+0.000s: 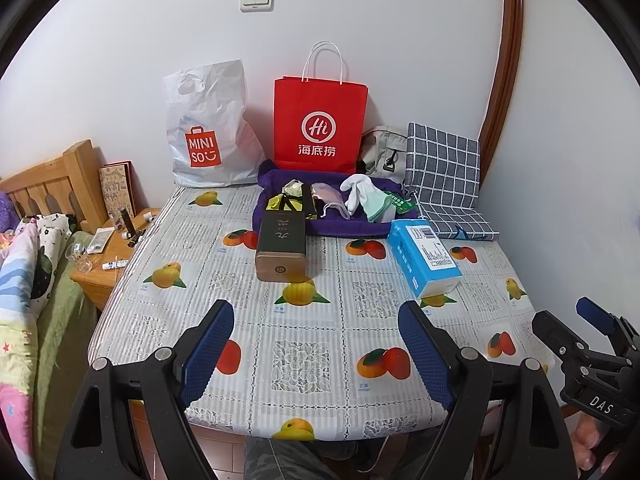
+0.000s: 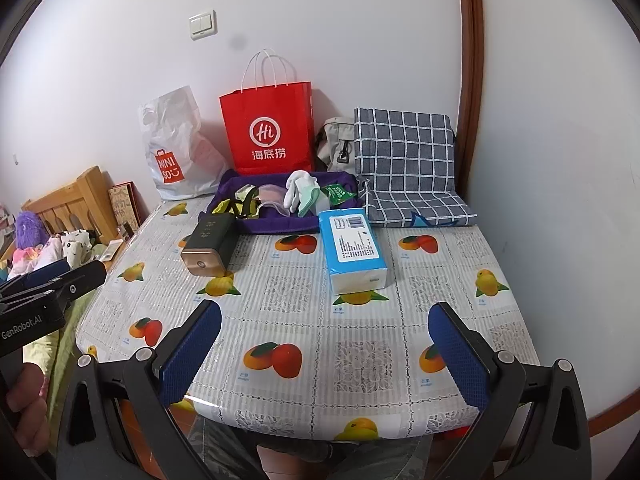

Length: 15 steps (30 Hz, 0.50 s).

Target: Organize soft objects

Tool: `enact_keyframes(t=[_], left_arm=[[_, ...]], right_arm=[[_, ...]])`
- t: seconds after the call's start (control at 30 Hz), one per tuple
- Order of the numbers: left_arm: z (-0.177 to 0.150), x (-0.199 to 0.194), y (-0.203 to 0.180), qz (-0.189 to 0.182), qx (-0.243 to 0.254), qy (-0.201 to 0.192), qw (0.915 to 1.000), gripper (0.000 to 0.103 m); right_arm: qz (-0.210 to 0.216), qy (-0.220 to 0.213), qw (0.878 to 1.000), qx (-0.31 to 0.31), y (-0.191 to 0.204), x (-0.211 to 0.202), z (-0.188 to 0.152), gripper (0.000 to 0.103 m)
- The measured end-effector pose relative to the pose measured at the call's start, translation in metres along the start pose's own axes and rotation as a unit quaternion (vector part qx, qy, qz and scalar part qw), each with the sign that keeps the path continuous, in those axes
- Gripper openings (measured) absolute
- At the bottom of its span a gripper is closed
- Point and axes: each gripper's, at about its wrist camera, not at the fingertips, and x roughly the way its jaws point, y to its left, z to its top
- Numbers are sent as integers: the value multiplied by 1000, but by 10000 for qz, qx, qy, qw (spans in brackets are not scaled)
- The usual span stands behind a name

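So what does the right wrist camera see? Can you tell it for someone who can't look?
The open right gripper hovers over a table with a fruit-print cover. Farther back lie a blue tissue pack, a dark box, and a purple tray of gloves and small soft things. A red paper bag stands against the wall.

On the fruit-print tablecloth point(image 1: 320, 340) stand two carrier bags: one red paper bag point(image 1: 320, 120), one white plastic bag point(image 1: 208, 128). One purple fabric tray point(image 1: 276, 184), one dark rectangular tin point(image 1: 282, 246), one blue tissue pack point(image 1: 422, 256), one grey checked cloth point(image 1: 444, 176).
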Motion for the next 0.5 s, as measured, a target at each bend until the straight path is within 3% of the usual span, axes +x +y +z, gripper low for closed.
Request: enact_keyframes(t=[0.5], left_arm=[[0,0,0,2,2,-5,10000,83]], right_arm=[[10,-24,10000,9,2,-3,2,102]])
